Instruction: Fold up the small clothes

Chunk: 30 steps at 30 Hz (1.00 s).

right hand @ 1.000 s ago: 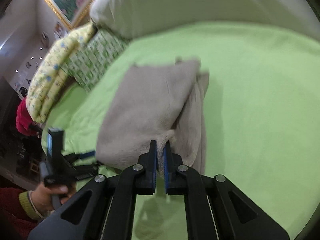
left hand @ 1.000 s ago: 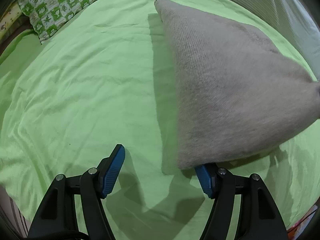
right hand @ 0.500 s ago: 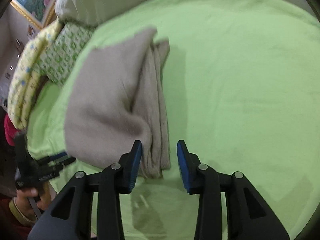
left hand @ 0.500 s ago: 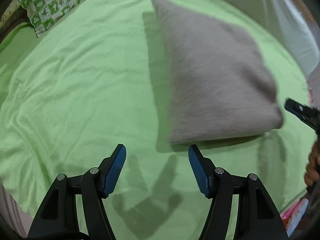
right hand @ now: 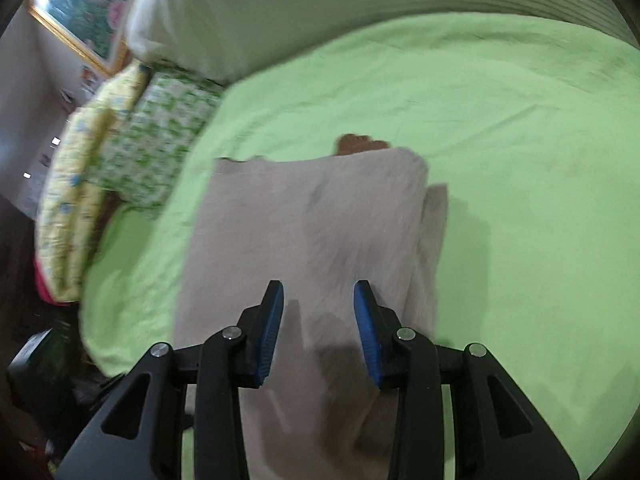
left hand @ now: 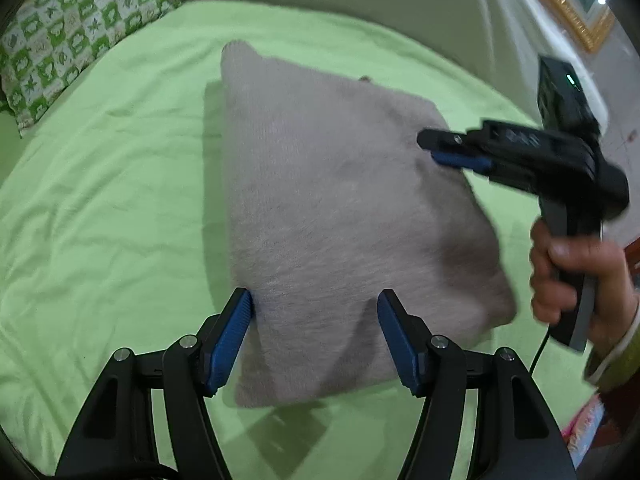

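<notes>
A grey fuzzy garment (left hand: 344,216) lies folded over on the green bed sheet (left hand: 100,200). My left gripper (left hand: 316,336) is open above its near edge, and the cloth lies under and between the fingers without being pinched. My right gripper (right hand: 320,334) hovers over the garment (right hand: 312,224) with its jaws apart and closing; nothing is pinched between them. In the left wrist view the right gripper (left hand: 452,152) reaches in from the right over the garment's far side, held by a person's hand (left hand: 576,280). A brown label (right hand: 360,144) peeks out at the garment's far edge.
A green-and-white patterned pillow (left hand: 68,52) lies at the head of the bed, with a yellow quilt (right hand: 76,200) beside it. A pale headboard cushion (right hand: 280,12) runs along the back. A gold-framed picture (right hand: 80,20) hangs on the wall. Green sheet surrounds the garment.
The right gripper let go of the raised garment corner and opened. The cloth dropped flat into a fold. Both grippers then moved in over the garment.
</notes>
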Each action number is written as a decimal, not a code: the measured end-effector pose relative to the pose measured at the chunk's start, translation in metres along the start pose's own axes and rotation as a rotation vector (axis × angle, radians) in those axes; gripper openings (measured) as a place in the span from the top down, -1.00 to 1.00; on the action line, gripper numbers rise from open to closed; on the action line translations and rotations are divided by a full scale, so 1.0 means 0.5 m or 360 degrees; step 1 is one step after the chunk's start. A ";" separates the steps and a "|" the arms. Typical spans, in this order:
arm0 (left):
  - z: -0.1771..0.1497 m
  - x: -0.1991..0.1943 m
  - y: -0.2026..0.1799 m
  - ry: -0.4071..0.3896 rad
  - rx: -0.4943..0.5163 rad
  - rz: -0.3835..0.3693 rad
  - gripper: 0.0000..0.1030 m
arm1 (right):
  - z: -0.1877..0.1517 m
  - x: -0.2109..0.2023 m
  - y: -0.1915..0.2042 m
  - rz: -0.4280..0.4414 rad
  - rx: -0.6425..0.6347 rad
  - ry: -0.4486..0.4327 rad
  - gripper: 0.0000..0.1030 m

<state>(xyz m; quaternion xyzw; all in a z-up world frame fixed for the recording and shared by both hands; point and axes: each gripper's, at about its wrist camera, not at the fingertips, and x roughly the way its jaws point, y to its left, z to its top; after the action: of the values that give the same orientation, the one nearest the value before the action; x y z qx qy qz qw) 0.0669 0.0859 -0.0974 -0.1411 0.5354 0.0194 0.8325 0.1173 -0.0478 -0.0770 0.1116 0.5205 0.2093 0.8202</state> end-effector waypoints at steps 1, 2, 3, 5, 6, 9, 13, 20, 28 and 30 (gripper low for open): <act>0.000 0.019 0.005 0.0033 -0.0002 0.0015 -0.32 | 0.009 0.028 -0.009 -0.0076 -0.0018 0.0027 0.49; -0.003 0.033 0.010 0.0063 -0.0011 0.0023 -0.38 | 0.014 0.038 -0.014 -0.0103 -0.0029 0.0026 0.53; -0.008 0.044 0.018 0.0090 -0.0036 0.0021 -0.38 | 0.024 0.044 -0.024 -0.0107 -0.0040 0.0009 0.58; -0.019 0.061 0.039 0.0138 -0.0142 -0.0046 -0.39 | 0.034 0.048 -0.031 -0.0137 -0.0039 0.0001 0.70; -0.025 0.063 0.045 0.0143 -0.0181 -0.0068 -0.39 | 0.040 0.049 -0.028 -0.0159 -0.0048 -0.0005 0.74; -0.025 0.054 0.038 0.0141 -0.0163 -0.0057 -0.39 | 0.045 0.029 -0.026 -0.0175 -0.0028 -0.0025 0.77; -0.018 0.021 0.025 0.0116 -0.0106 -0.0044 -0.36 | 0.016 -0.038 0.016 -0.0137 -0.0097 -0.0086 0.70; -0.026 0.014 0.032 0.0148 -0.0094 -0.0018 -0.40 | -0.121 -0.079 0.037 -0.0124 -0.0179 0.0035 0.70; -0.035 0.005 0.018 0.0148 -0.0038 0.0028 -0.37 | -0.141 -0.099 0.016 -0.0215 -0.0104 -0.0021 0.91; -0.032 -0.014 0.014 0.0117 -0.0027 0.0027 -0.37 | -0.147 -0.123 0.022 -0.0221 -0.0086 -0.0045 0.82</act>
<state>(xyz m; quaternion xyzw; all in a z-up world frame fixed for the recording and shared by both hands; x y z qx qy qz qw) 0.0487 0.0892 -0.0987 -0.1442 0.5666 0.0258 0.8109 0.0259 -0.0690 -0.0549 0.0559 0.5096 0.1644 0.8427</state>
